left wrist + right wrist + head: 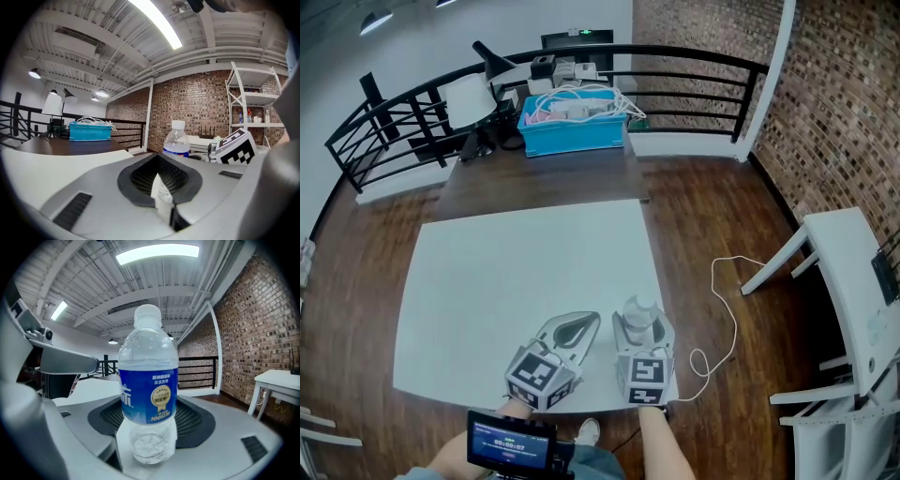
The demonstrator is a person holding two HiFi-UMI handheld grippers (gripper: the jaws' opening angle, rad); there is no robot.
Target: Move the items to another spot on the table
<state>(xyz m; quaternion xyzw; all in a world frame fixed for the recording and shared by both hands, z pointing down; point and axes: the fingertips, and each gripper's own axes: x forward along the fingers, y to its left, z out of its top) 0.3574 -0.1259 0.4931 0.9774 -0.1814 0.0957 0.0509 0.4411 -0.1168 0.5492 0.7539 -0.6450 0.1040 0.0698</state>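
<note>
The white desk (516,281) stands on a wood floor (712,225), and nearly all of its top is bare. A dark desk (544,178) butts against its far edge and carries a blue bin (574,129) of white cables and a lamp (469,98). A black railing (694,70) curves behind that, with a brick wall (844,103) to the right.

Both tools sit at the near edge, side by side. The bottle (148,380) stands upright on the desk near the near right corner, between the jaws of the right tool (645,323), whose pads lie against its sides in a grip. The left tool (592,319) is just left of it, its jaws barely apart, with only a narrow slit and nothing in it.

The left, middle and far parts of the white top are open. To the right the edge is close, and past it a white cord (727,300) trails over the floor towards white furniture (853,272).
</note>
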